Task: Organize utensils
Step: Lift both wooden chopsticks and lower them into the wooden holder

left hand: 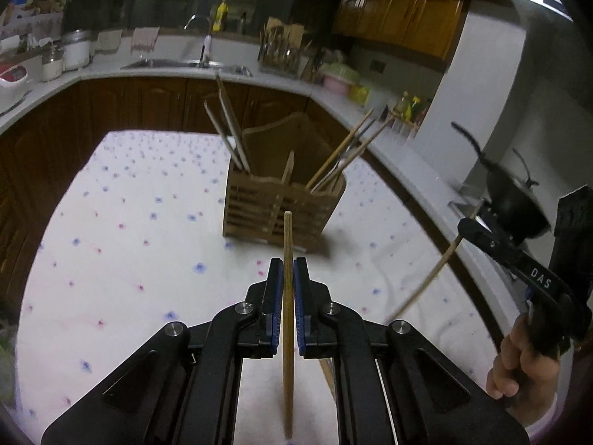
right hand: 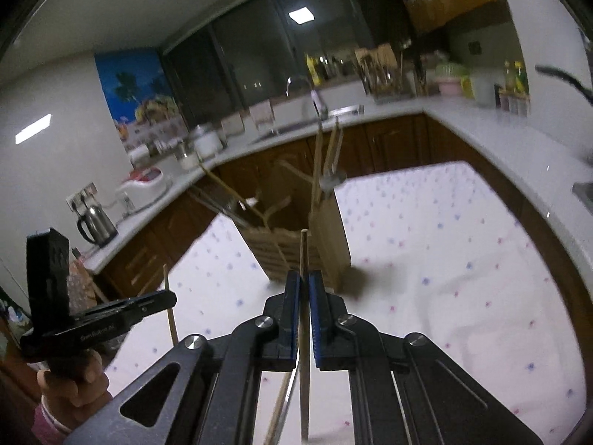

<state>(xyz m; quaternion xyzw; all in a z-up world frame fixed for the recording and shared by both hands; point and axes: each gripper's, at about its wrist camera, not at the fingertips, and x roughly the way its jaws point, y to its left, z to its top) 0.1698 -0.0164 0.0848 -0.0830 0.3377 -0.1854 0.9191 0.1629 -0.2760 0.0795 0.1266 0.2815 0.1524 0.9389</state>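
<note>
Left gripper [left hand: 288, 272] clamps a wooden chopstick [left hand: 287, 296]; right gripper [right hand: 304, 285] clamps another thin chopstick [right hand: 303, 259]. Slatted wooden utensil holder [left hand: 274, 211] at twelve o'clock, bare floral-clothed tabletop [left hand: 129, 241] around it; chopsticks' lower ends cut off.

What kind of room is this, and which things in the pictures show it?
Most likely a home kitchen: a sink with a tap in the white counter, wooden cabinets, an electric kettle and a rice cooker.

Dim kitchen, ceiling panel [right hand: 301, 15] glaring; strong fisheye bending at edges; motion blur throughout background.
</note>
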